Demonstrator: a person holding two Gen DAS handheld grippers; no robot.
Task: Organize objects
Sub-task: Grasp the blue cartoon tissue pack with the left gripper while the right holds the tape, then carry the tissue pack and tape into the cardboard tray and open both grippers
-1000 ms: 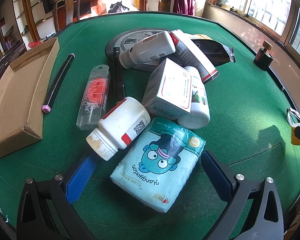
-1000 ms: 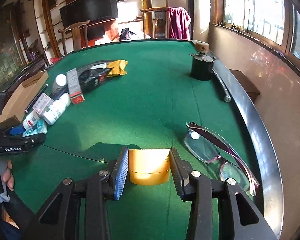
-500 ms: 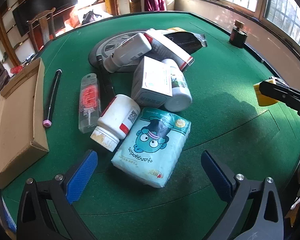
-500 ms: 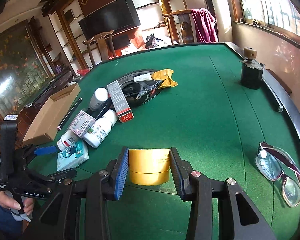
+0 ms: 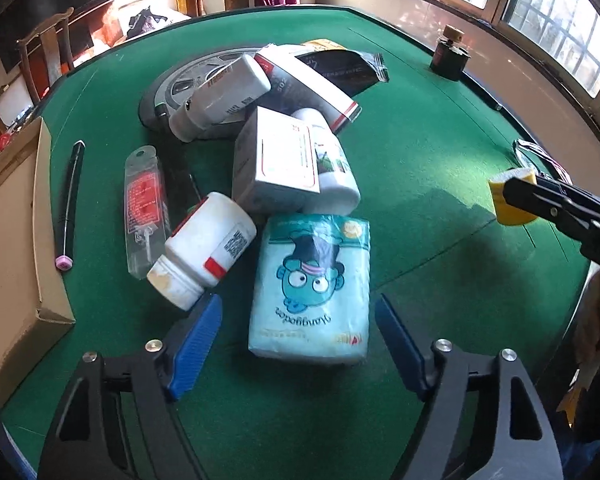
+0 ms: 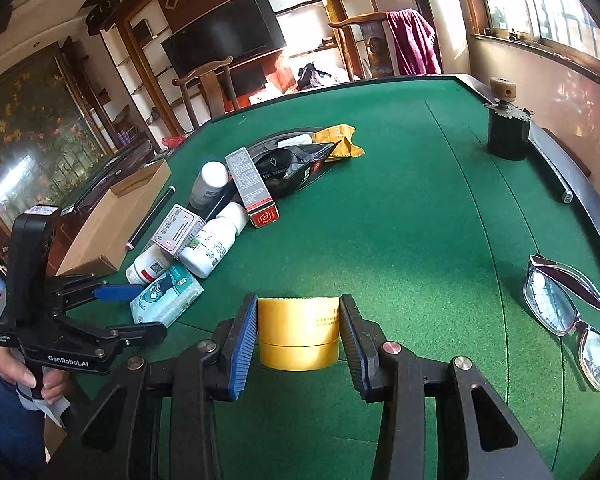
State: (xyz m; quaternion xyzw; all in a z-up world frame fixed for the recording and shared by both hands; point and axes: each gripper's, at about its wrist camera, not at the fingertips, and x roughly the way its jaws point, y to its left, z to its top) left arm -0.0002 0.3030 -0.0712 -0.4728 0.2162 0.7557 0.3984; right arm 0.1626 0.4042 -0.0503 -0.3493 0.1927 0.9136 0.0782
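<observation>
Tape roll, yellow, wide [image 6: 298,334] sits clamped betw. the blue-padded fingers of right claw [image 6: 299,336], above the green felt surface [image 6: 400,240]. Left claw [image 5: 298,338] spread wide, gripping nothing; pale-blue cartoon-print tissue pack [image 5: 312,286] lies betw. its tips, white plastic pill bottle [image 5: 204,250] just beyond left tip.

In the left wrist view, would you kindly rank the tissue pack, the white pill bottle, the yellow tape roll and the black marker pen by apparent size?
1. tissue pack
2. white pill bottle
3. black marker pen, long but thin
4. yellow tape roll, partly hidden by the right gripper and farther off, so this placing is unsure.
</observation>
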